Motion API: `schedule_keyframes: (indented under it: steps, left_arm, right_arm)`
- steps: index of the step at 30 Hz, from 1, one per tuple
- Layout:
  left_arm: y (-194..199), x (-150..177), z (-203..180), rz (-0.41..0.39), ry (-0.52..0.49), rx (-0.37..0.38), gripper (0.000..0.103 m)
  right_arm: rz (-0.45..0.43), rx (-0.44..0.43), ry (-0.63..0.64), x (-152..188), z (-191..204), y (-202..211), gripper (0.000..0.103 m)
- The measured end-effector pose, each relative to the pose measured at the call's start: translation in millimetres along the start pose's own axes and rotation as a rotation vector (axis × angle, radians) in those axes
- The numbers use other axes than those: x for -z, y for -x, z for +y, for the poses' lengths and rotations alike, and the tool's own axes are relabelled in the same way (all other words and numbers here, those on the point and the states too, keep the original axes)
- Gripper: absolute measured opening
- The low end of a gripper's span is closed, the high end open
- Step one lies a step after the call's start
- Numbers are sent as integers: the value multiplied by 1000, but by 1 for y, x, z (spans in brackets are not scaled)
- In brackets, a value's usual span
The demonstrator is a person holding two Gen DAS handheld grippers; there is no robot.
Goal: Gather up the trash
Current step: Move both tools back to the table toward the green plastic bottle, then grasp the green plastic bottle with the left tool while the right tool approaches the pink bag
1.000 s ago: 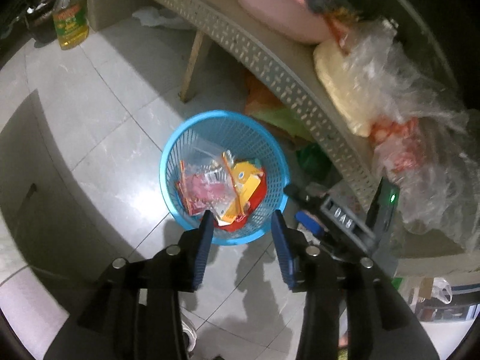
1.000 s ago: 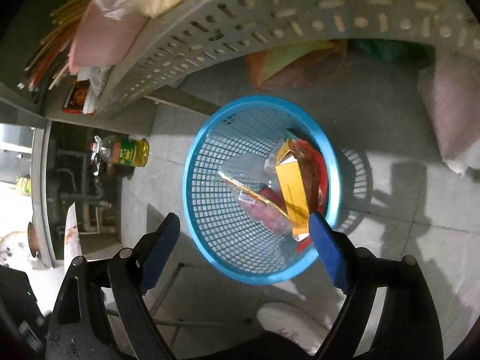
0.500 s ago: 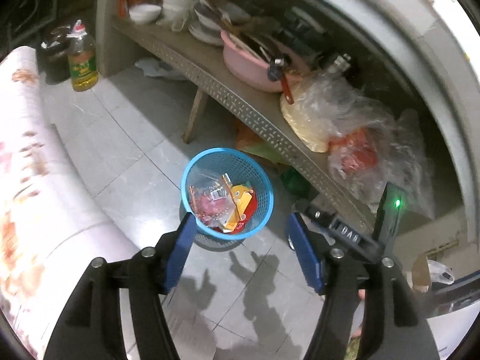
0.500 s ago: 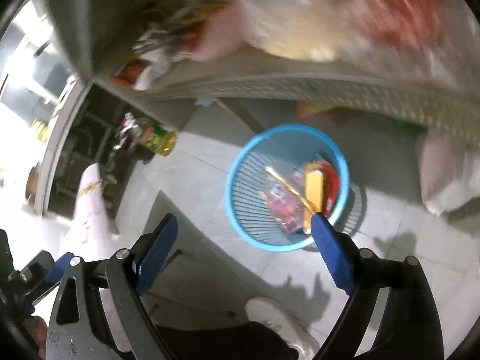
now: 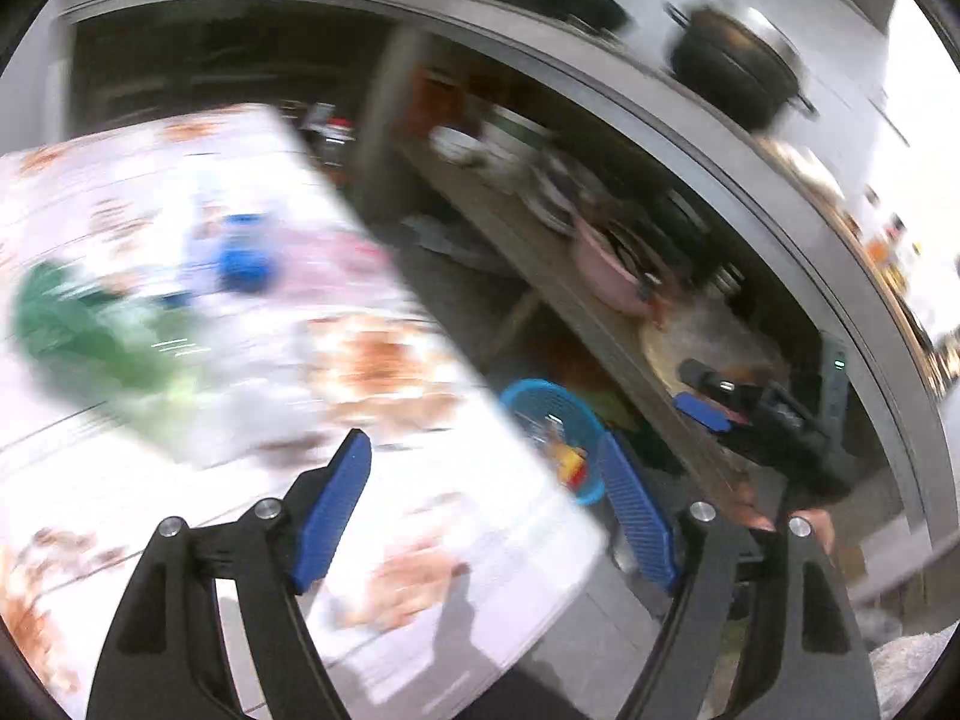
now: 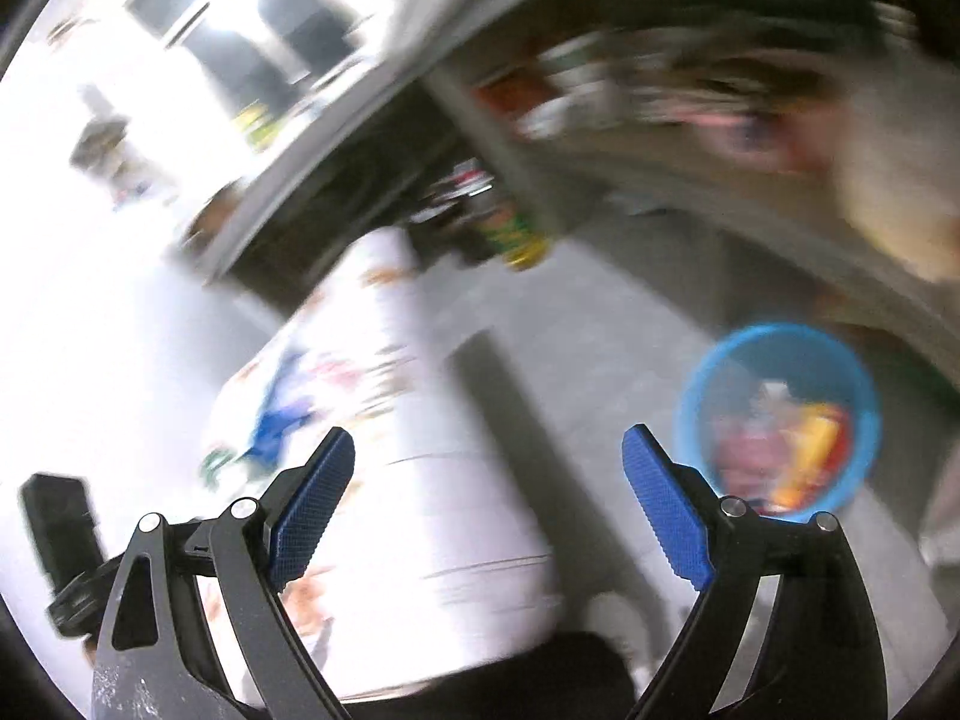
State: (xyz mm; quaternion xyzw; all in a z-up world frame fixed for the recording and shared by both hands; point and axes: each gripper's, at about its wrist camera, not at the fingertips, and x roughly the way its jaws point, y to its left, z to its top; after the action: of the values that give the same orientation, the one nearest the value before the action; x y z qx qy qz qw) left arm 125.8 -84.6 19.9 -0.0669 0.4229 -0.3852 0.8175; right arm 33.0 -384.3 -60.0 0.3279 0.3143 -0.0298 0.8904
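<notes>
A blue mesh basket [image 5: 555, 405] with red and yellow wrappers stands on the floor under a shelf; it also shows in the right wrist view [image 6: 780, 360], blurred. A table with a white flowered cloth [image 5: 180, 510] carries blurred trash: a green wrapper [image 5: 78, 324] and a blue piece [image 5: 243, 264]. The blue piece shows in the right wrist view [image 6: 273, 426] too. My left gripper [image 5: 483, 450] is open and empty above the table's edge. My right gripper [image 6: 486, 450] is open and empty, also visible in the left wrist view [image 5: 714, 414].
A long shelf [image 5: 600, 324] holds a pink bowl [image 5: 606, 276], dishes and bags. A dark pot [image 5: 735, 72] sits on the counter above. An oil bottle [image 6: 516, 234] stands on the floor. Both views are motion-blurred.
Both grippers have lifted away from the basket and swung left toward the clothed table. The basket now looks small and sits to the right. Both stay open.
</notes>
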Motion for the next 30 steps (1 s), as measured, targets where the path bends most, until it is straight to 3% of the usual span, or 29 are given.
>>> schedule_keyframes:
  steps: [6,11,18,22,27,30]
  left_arm:
    - [39,7,75,-92,193,-91,76]
    - [42,7,119,-93,335,-109,76]
    - [39,5,157,-119,484,-100,78]
    - [46,8,176,-129,539,-98,80]
    - [48,10,186,-120,546,-122,85]
    - [46,11,186,-97,525,-166,85]
  right_arm:
    - [200,-266,138,3,88,-72,87]
    - [354,-373,253,14,155,-145,87]
    - [537,-424,214,28,192,-228,87]
    - [595,-448,284,52,214,-225,87]
    - [671,-597,408,88,236,-191,87]
    - [660,-595,466,93,233,-176,87]
